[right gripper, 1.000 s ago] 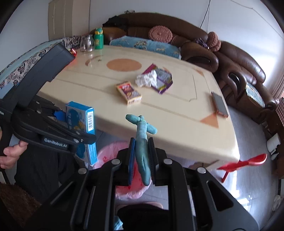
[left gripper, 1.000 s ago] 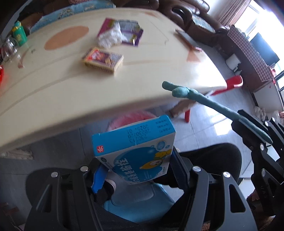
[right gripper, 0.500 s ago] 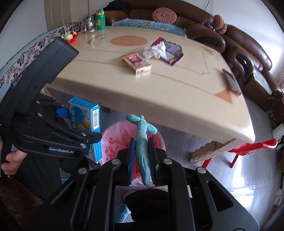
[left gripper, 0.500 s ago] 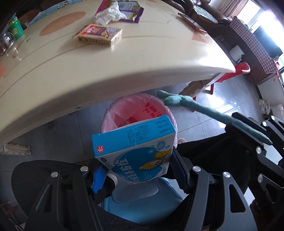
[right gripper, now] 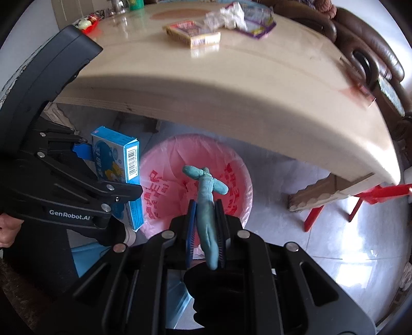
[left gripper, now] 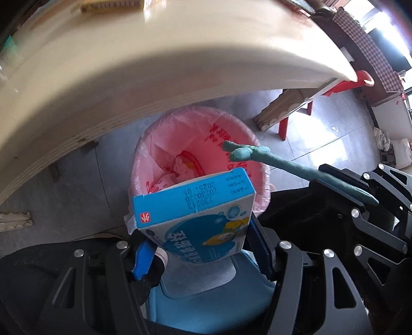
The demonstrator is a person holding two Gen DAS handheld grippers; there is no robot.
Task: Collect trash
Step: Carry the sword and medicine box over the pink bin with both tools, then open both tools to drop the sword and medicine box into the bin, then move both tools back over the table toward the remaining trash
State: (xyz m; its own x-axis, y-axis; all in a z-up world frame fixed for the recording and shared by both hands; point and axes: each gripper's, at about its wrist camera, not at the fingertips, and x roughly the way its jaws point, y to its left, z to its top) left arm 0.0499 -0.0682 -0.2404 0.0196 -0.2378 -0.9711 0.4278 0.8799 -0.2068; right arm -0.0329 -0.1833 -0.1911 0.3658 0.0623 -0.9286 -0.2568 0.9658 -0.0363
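Nearest, the left tool (left gripper: 198, 247) is clamped across a blue carton (left gripper: 195, 206), its jaws set fairly wide by the carton's breadth. The right tool (right gripper: 206, 224) is pinched narrowly on a teal clay figure (right gripper: 206, 190), whose head and arms stick out past the pads. Both items are held above a bin lined with a pink bag (right gripper: 239, 175), which stands on the floor under the tabletop's (right gripper: 231, 85) edge. Farther off, a small printed box (right gripper: 193, 33), crumpled tissue (right gripper: 229, 15) and a purple wrapper (right gripper: 260, 28) are seen lying on the tabletop.
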